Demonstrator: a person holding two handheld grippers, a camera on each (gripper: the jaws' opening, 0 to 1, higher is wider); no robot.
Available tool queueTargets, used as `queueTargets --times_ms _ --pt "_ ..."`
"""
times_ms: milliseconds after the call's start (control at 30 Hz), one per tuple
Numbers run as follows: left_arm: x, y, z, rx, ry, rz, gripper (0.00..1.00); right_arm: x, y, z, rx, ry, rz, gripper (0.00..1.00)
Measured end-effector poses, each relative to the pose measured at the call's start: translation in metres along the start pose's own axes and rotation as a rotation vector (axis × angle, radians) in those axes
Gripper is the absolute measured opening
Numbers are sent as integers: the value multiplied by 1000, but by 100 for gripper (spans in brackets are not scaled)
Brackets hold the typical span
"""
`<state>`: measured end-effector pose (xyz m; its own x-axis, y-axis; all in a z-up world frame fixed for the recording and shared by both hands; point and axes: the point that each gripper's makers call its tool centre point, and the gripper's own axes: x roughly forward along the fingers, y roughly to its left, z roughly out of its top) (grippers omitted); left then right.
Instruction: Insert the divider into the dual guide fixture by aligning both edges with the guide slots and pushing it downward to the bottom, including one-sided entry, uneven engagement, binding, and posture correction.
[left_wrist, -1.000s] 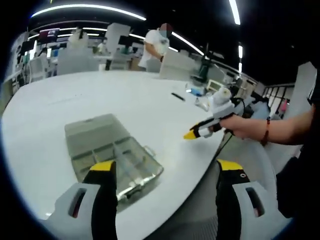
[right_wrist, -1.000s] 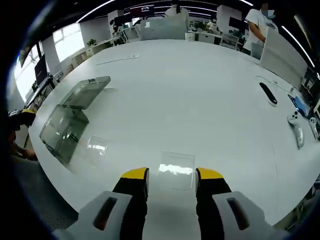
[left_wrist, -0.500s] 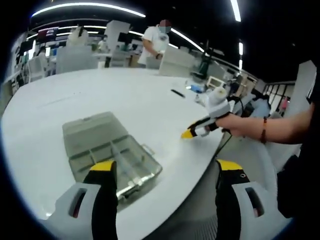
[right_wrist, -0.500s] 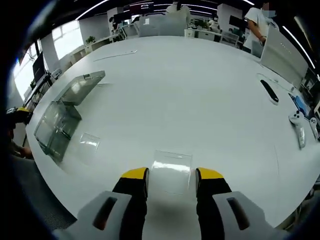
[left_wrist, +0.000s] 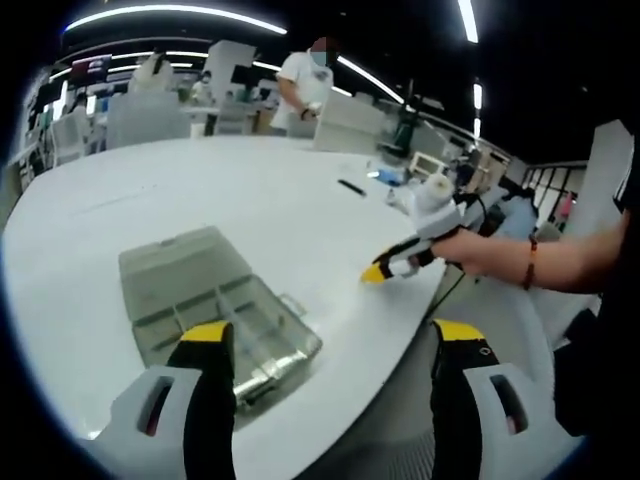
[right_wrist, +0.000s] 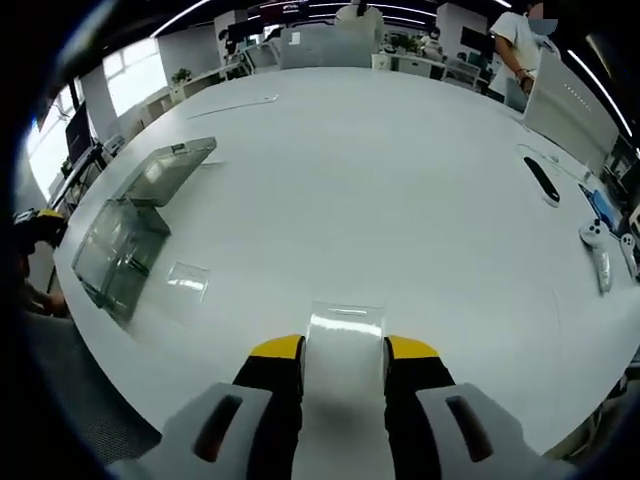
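Closing on a clear plastic divider, the right gripper has its yellow-tipped jaws drawn in against the sheet's two side edges, near the edge of the white table. Whether the sheet is truly pinched or only bracketed cannot be told, since its clear edges blur into the jaw tips. A second clear sheet lies flat further along the table, just beside the dual guide fixture, a transparent compartment box with its lid thrown open.

In the left gripper view the same fixture sits just ahead of the left gripper, whose jaws stand wide apart and hold nothing. The right gripper shows there too, tips down at the tabletop, in the person's hand.

Judging by its look, the divider is thin, very light and fairly stiff, yet smooth enough to slide out of a loose pinch (and likely to bow if squeezed hard across its width). Lying flat, it offers little to grip, so a hold across the two edges, kept near the top and clear of the parts that must enter the slots, seems best. Held off-centre, it would probably tilt and enter one slot first, then bind.
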<state>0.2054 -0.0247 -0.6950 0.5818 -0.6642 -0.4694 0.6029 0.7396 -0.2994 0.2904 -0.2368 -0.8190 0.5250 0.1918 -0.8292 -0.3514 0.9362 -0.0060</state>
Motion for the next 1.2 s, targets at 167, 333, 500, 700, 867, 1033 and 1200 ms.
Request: queueTargets --times_ms 167,333,500,700,867,1033,1200 --pt "1 -1 4 7 -5 -11 79 -2 7 1 -4 -3 9 27" --pt "1 0 6 5 -16 -8 79 -3 12 5 -12 -19 18 27" --pt "1 -2 6 -1 -13 -17 77 -9 17 13 -11 -56 35 27" --pt "2 -2 8 -21 -24 -17 76 -17 27 24 -38 -106 54 27" --pt "2 -4 11 -27 -37 -25 76 -24 38 36 -48 -148 75 27" --pt "1 -3 15 -39 -51 -22 75 -31 51 48 -60 -194 106 27" --pt "1 1 17 -55 -62 -11 75 -36 63 56 -79 -218 126 27"
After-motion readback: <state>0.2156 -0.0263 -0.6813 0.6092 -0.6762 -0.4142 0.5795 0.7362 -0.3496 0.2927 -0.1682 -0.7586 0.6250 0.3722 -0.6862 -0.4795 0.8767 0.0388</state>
